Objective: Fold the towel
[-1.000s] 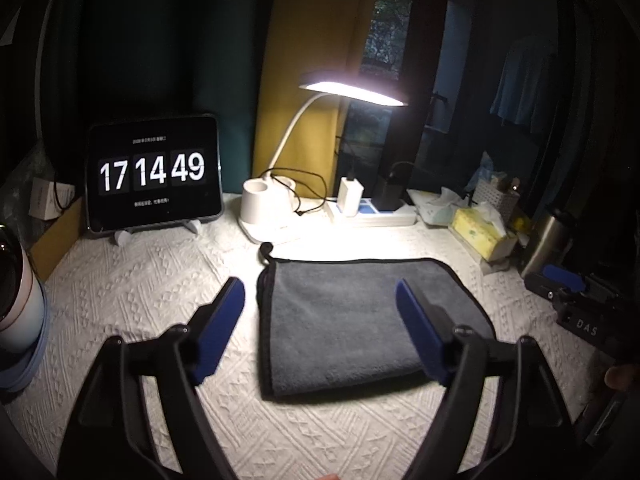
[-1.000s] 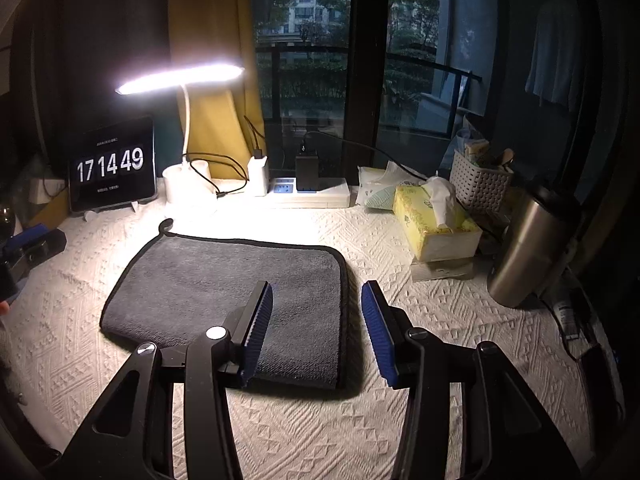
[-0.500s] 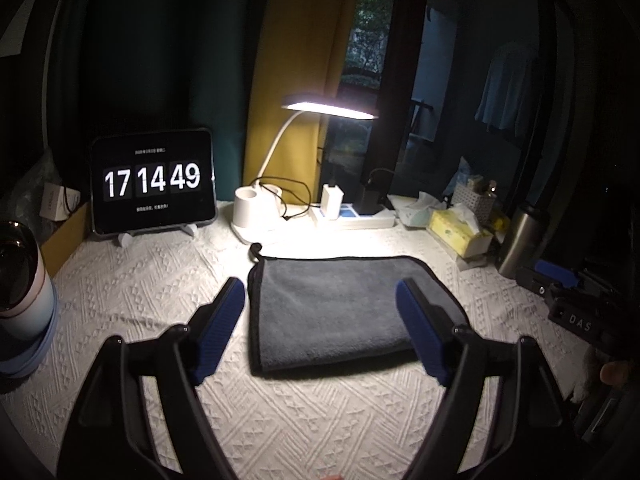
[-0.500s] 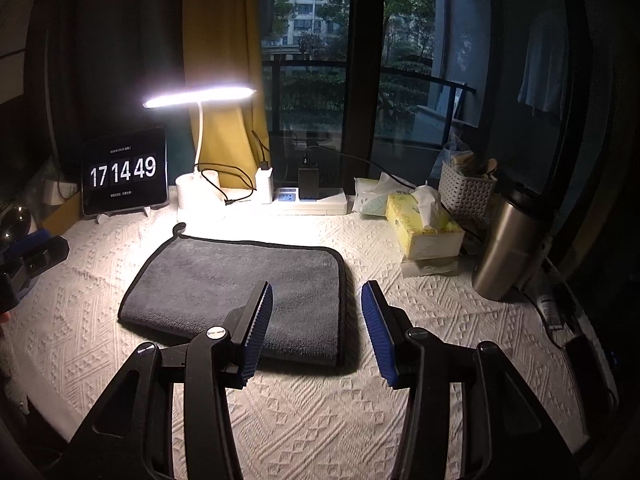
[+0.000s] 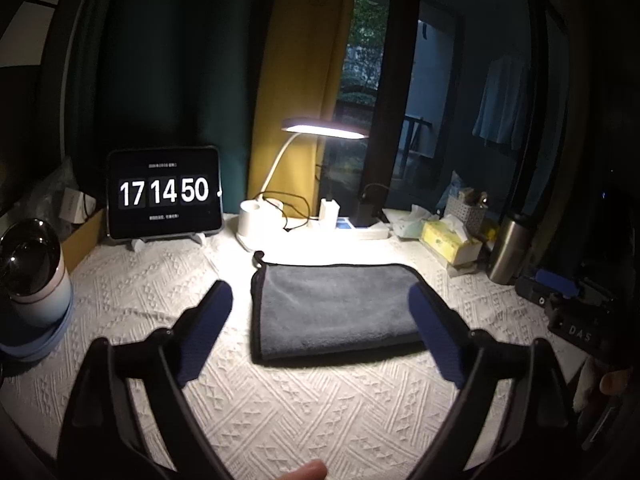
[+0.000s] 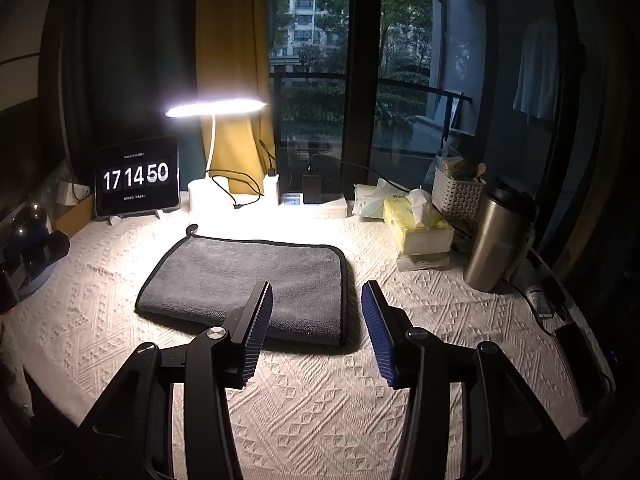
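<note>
Both tools backed off towel (image 5: 334, 312), building (image 6: 310, 12) right-view only

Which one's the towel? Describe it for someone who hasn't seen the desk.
Start at the lit desk lamp at the back of the white patterned tablecloth. Just in front of its base lies the towel, flat. It is the only dark grey cloth there, a rectangle with black edging and a small hanging loop at its back-left corner.
</note>
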